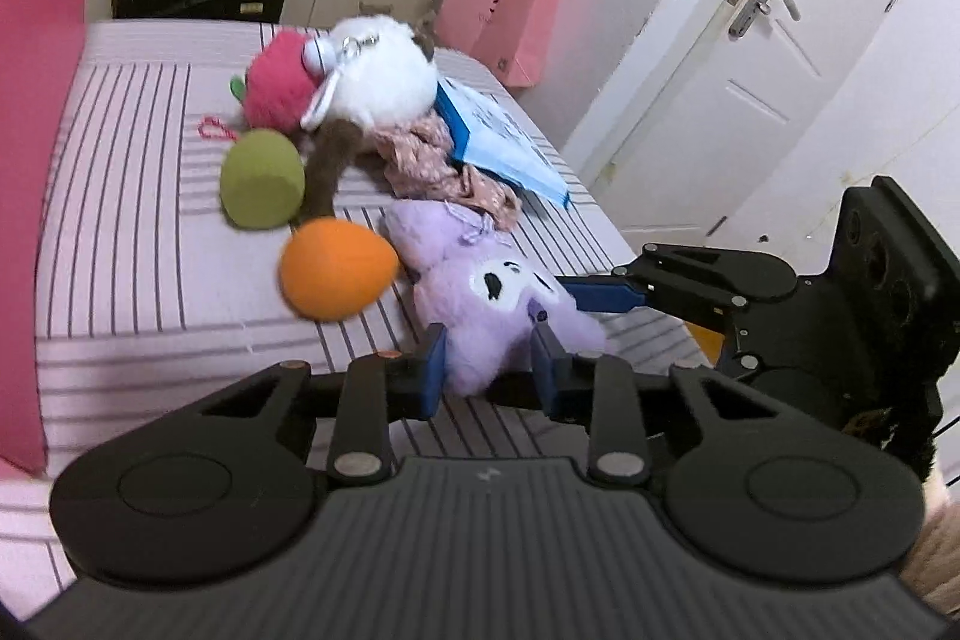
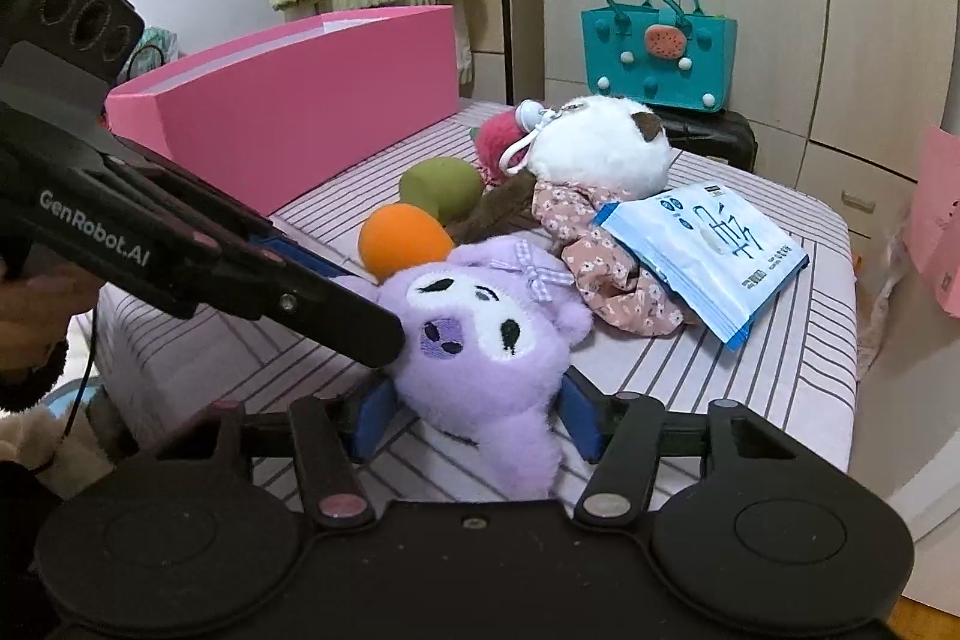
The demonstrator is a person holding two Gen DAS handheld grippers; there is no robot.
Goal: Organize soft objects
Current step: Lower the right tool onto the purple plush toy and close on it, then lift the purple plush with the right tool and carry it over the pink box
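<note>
A purple plush toy (image 1: 498, 292) lies face up near the corner of the striped bed (image 1: 150, 250). My left gripper (image 1: 491, 370) is shut on the plush's lower end, its blue pads pinching the fur from both sides. My right gripper (image 2: 478, 415) stands open astride the same purple plush (image 2: 480, 340), with its pads level with the body's flanks and no visible squeeze. The left gripper's black linkage (image 2: 270, 280) comes in from the left against the plush's head. Behind it lie an orange soft ball (image 1: 336, 268), a green one (image 1: 261, 178), a red plush (image 1: 279, 85) and a white plush (image 1: 384, 76).
A tall pink box (image 2: 288, 112) stands open on the bed's far left side. Floral cloth (image 2: 600, 268) and a blue packet (image 2: 708, 250) lie right of the toys. A teal bag (image 2: 657, 46) sits on a black case beyond the bed. A white door (image 1: 750, 70) is to the right.
</note>
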